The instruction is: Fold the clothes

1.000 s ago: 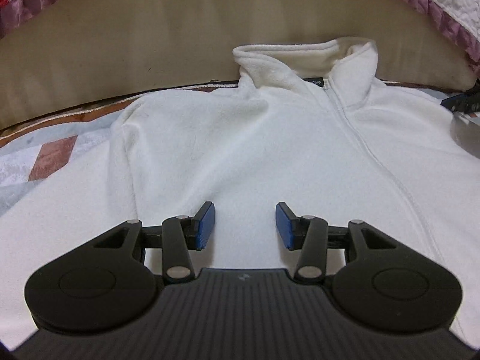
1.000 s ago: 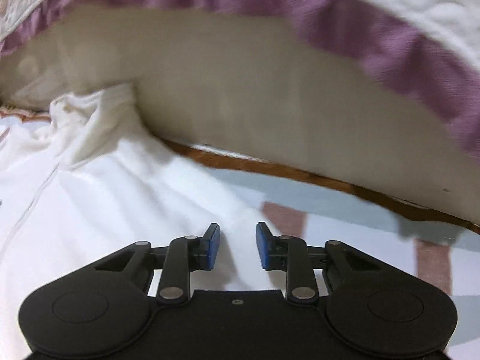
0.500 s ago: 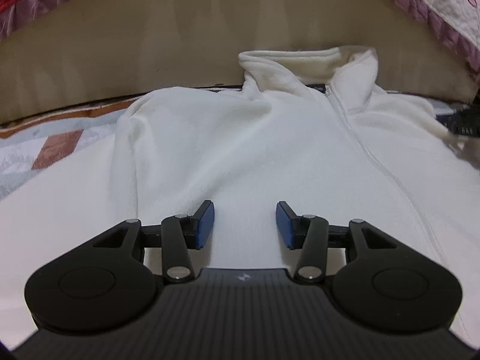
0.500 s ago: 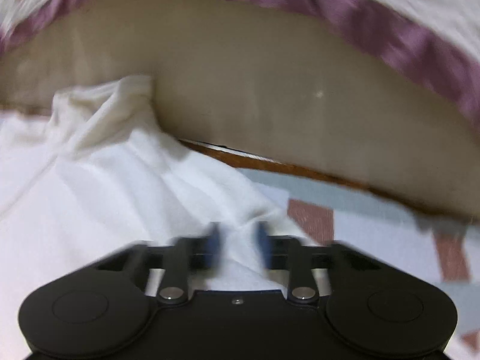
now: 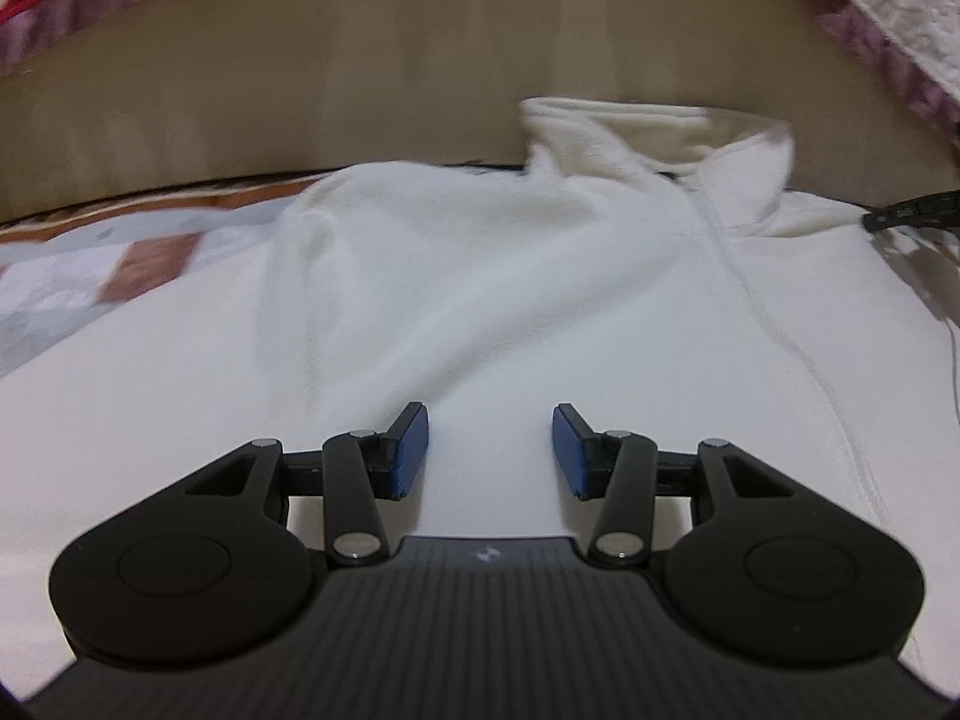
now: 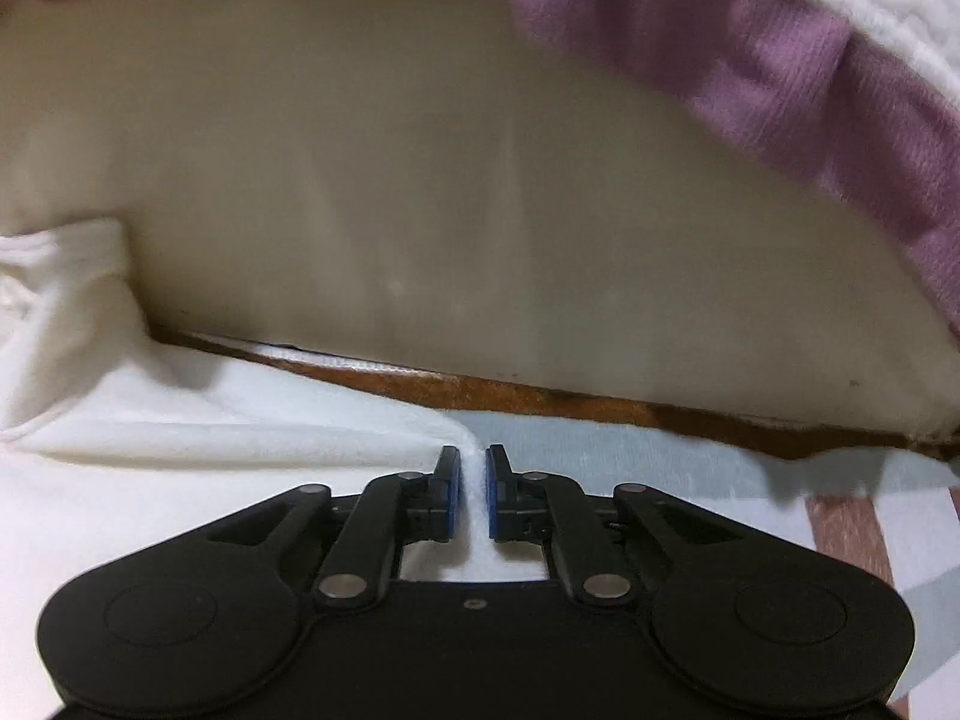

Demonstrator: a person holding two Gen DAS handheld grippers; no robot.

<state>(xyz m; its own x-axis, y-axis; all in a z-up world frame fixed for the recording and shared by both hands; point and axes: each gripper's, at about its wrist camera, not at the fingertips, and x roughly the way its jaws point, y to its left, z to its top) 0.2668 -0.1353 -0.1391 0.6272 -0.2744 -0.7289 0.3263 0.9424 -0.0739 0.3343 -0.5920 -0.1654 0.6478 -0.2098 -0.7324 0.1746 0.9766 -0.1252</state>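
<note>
While right claw pinches white jacket shoulder, left claw spread empty, beige wall behind.

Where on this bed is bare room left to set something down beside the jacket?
Bare quilt lies left of the white fleece jacket, and more to its right, below the beige headboard. The jacket fills the middle; right gripper pinches its edge.

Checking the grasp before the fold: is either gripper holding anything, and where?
Right gripper pinches the white fleece zip jacket at its shoulder edge; left gripper holds nothing.
</note>
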